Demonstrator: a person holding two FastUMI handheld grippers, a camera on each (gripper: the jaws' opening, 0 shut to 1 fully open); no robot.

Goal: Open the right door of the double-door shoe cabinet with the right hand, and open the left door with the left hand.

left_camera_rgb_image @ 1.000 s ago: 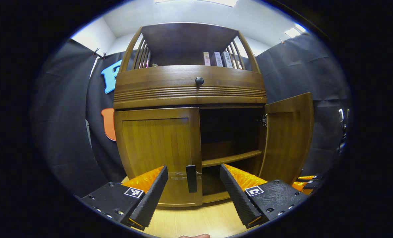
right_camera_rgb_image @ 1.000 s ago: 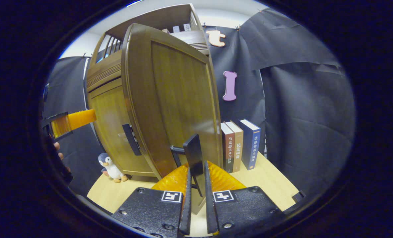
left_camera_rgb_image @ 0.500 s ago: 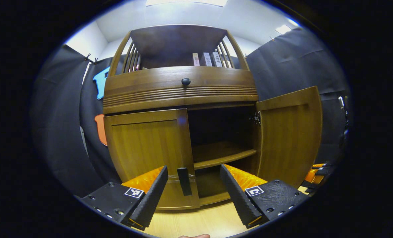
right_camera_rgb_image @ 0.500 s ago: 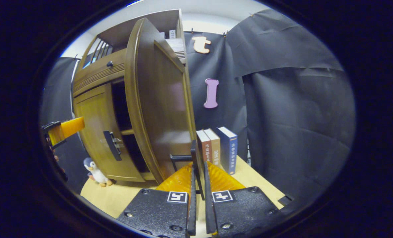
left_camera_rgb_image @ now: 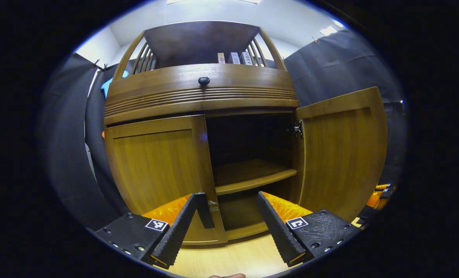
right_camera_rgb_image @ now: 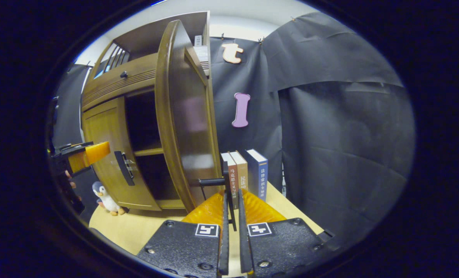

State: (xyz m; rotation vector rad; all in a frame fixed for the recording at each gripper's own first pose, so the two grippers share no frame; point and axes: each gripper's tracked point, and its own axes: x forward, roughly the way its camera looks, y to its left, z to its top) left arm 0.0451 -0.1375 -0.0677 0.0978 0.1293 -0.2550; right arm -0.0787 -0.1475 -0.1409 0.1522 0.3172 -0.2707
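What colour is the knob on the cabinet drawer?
Black. The knob shows best in the left gripper view.

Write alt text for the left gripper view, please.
A wooden cabinet with its right door swung open and its left door shut. An open tool reaches toward the left door's handle; a shelf shows inside.

Brown wood-grain cabinet (left_camera_rgb_image: 198,83); black handle (right_camera_rgb_image: 123,168); black-white penguin (right_camera_rgb_image: 105,197).
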